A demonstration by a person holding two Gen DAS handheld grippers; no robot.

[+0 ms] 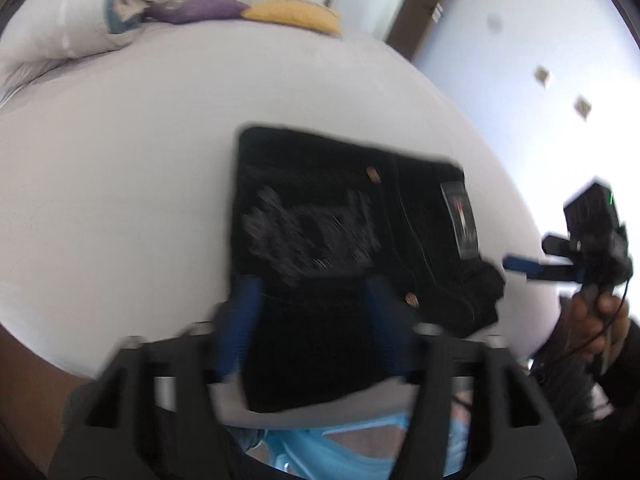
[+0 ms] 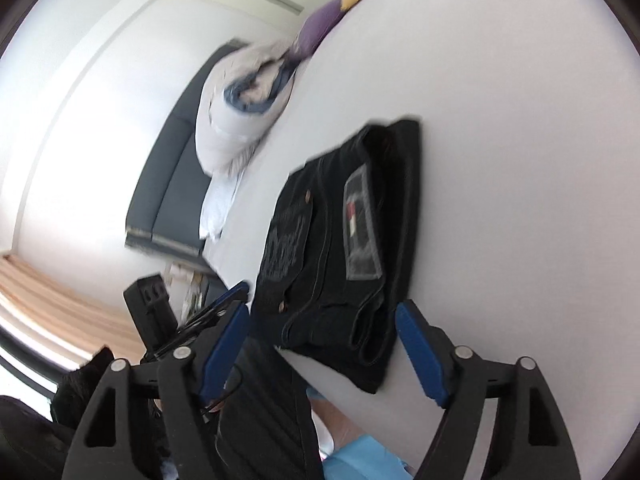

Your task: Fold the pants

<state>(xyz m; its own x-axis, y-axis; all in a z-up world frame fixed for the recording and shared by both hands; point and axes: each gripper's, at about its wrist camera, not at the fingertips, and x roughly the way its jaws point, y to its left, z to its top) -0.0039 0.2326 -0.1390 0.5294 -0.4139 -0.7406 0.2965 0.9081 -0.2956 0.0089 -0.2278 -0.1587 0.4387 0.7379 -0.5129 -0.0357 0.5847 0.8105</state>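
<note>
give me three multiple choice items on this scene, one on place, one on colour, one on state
1. Where do the pants lie?
A. on the white bed
B. on the floor
C. over a chair

2. What colour are the gripper pads?
A. red
B. blue
C. green

3. How are the pants now?
A. spread flat at full length
B. hanging from a gripper
C. folded into a compact stack

Answers:
1 A: white bed shows around three sides of the dark cloth, which lies at its near edge.
2 B: both the right gripper and left gripper show blue pads.
3 C: layered folds show along the near edge, and both grippers stand open, holding nothing.
</note>
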